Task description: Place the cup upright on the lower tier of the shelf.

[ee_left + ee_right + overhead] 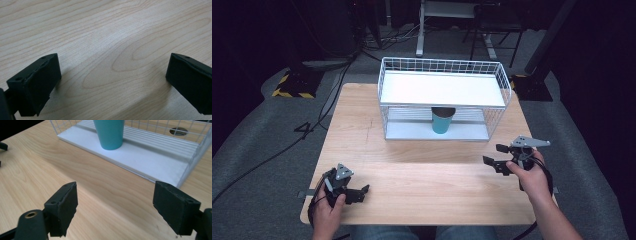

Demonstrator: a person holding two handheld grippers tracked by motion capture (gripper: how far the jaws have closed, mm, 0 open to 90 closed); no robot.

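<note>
step: looks like pre-reach, nothing grabbed | left gripper [357, 194] + right gripper [496, 158]: jaws wide apart, empty, low over light wooden table [422, 175] | teal plastic cup [442, 121]: upright on lower shelf of white wire rack [442, 90] | next, probably: right reaches in under top shelf

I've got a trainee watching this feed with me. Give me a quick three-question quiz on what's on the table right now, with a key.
1. True or false: the teal cup stands on the top shelf of the white wire rack.
2. Which is nearer the cup: A) the left tongs, B) the right tongs?
3. Fill in: both tongs are ____ and hold nothing.

Key
1. False. It stands upright on the lower shelf, under the white top shelf.
2. B. The right tongs hover near the rack's front right corner; the left tongs are low at the wooden table's front left.
3. Open. Both gripper views show the jaws wide apart over bare wood.
</note>
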